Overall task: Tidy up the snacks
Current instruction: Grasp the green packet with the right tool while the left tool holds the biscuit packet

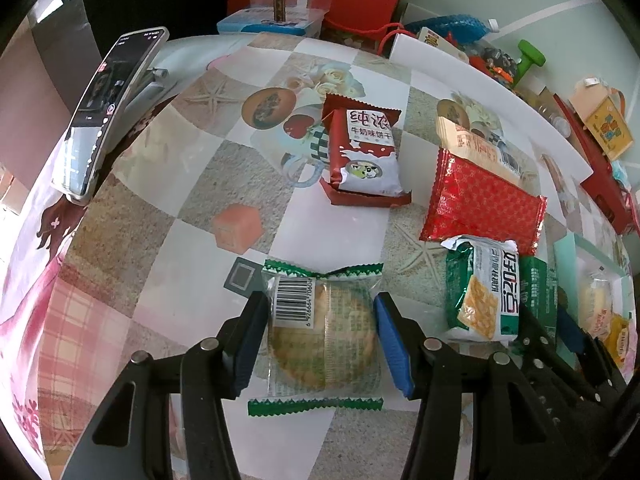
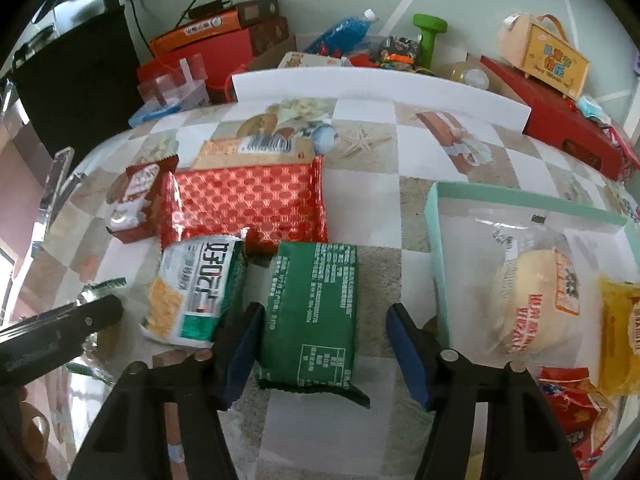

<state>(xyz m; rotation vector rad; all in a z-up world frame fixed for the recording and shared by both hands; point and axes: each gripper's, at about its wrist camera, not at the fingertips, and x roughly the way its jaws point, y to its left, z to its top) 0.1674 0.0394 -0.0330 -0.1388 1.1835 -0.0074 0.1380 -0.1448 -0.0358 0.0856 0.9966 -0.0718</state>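
Left gripper (image 1: 320, 336) sits low over the desk (image 1: 160, 184), fingers (image 1: 250, 344) wide, straddling the clear cookie pack (image 1: 320, 340) without pinching it; a sliver of gap shows at each pad. Right gripper (image 2: 324, 344) does the same just beside it, fingers (image 2: 408, 352) wide around the green pack (image 2: 312, 316), which lies flat, printed back up. Taking that green pack as the landmark: the cracker pack (image 2: 192, 292) leans on its left edge, the red foil pack (image 2: 248, 204) lies just behind it, a small red biscuit pack (image 2: 136, 200) farther back-left. To its right stands the teal box (image 2: 436, 248), holding a wrapped bun (image 2: 532, 300) and a yellow pack (image 2: 620, 332). A phone (image 1: 104, 120) stands propped far left.
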